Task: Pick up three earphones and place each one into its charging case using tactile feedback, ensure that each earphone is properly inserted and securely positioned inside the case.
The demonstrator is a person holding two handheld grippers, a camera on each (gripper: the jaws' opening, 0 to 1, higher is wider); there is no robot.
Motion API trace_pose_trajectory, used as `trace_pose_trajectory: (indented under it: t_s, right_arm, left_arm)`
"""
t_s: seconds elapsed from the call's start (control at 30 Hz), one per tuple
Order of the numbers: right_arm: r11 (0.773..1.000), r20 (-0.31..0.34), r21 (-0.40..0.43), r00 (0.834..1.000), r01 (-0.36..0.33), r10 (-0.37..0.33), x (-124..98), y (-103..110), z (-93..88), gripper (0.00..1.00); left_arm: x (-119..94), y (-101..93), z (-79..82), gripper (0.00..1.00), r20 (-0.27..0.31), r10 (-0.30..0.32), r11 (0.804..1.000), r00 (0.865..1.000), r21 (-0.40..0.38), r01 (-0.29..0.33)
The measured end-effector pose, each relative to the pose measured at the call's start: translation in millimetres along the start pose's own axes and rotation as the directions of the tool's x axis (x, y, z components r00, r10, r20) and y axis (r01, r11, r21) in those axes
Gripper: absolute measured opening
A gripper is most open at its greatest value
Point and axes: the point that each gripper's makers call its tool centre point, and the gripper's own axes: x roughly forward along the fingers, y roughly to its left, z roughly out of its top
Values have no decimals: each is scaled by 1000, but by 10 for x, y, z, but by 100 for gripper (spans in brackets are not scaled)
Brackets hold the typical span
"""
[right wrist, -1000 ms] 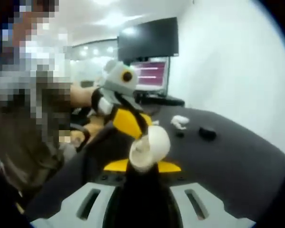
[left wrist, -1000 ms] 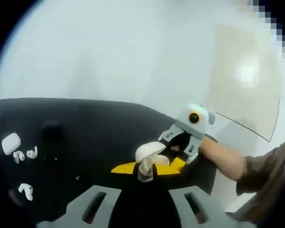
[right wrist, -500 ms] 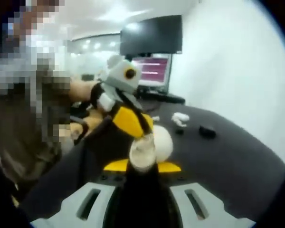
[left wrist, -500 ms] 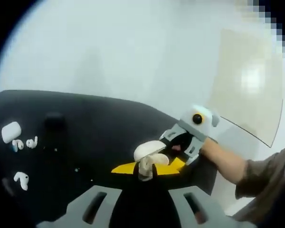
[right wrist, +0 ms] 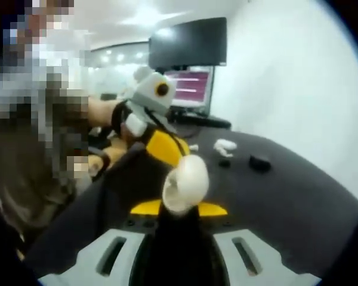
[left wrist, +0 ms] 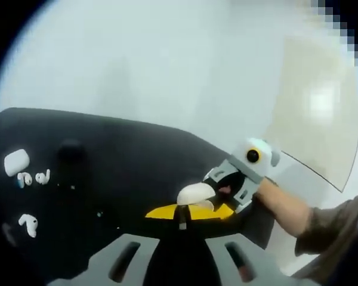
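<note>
Charging case (right wrist: 185, 185), white and hinged open, sits right up at the tips of the right gripper (right wrist: 179, 210) in the right gripper view, jaws drawn close on its lower half, lid tipped up toward the right. Biggest thing around is the black table (left wrist: 125, 173), running under everything, pale wall behind it. In the left gripper view the same case (left wrist: 196, 193) shows white between both tools, above the yellow pads. The left gripper (left wrist: 182, 221) has its jaws pinched together on something thin and pale, standing upright just under the case; whether that is an earphone stem, cannot tell. From the left of the right gripper view, the left gripper (right wrist: 178, 159) reaches in, yellow tip touching the case rim. A hand (left wrist: 280, 202) and sleeve drive the right tool. Far left on the table: a second white case (left wrist: 16, 161), 2 loose earphones (left wrist: 34, 177) just beside it, and 1 earphone (left wrist: 28, 223) lying apart. A small dark object (left wrist: 71, 149) sits further back. A monitor (right wrist: 188, 47) hangs beyond the table.
</note>
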Motion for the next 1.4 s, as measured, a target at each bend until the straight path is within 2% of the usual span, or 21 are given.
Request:
trace_pose_trajectory:
  t_s: [0.23,0.47,0.57,0.67,0.77,0.83,0.87,0.9,0.93,0.97,1.03,1.23,1.27,1.4]
  right_arm:
    - [1000,7,18,1000,-8,8,5,12,6,21]
    - [999,8,26,1000,-22,22,12,29,1,21]
    - [998,16,55,999,-31,30,-5,22,17,21]
    - [996,25,84,999,-36,34,-15,17,31,21]
    - [996,7,84,999,-40,40,-5,36,3,21]
    - [995,10,98,999,-34,33,-6,25,11,21]
    - [995,15,97,1000,-26,24,-6,15,18,21]
    - [996,13,88,1000,-23,22,0,21,10,21]
    - [997,9,77,1000,-23,23,12,33,1,20]
    - [999,-28,34,1000,-5,6,23,22,-54,20]
    - [999,-22,53,1000,-12,14,15,23,-49,20]
    - [997,-12,76,1000,-11,12,1,1,-38,19]
    - [997,20,75,1000,-9,7,4,-10,15,19]
    - [997,-1,75,1000,-11,11,-7,-2,-18,19]
  left_arm:
    - [-34,-11,-4,1,-5,-15,1000,1000,-4,15]
    - [-47,-101,50,1,7,-60,998,998,-27,61]
    - [-63,-106,54,1,8,-69,997,998,-35,69]
    - [-80,-82,20,1,8,-68,997,998,-46,68]
    - [-84,-85,-18,1,6,-76,995,997,-62,76]
    - [-73,-74,2,1,22,-66,996,998,-61,67]
    - [-55,-83,57,1,61,-67,994,996,-84,72]
    - [-49,-145,109,1,98,-105,982,990,-148,119]
    - [-48,-202,160,1,137,-147,954,980,-243,177]
    - [-41,-197,145,1,134,-162,937,978,-291,195]
    - [-19,-140,108,1,133,-139,959,981,-231,167]
    - [-126,-92,80,0,111,-136,963,985,-219,157]
    - [-149,-89,81,0,106,-137,965,985,-210,157]
    - [-211,-76,30,0,61,-129,981,990,-139,136]
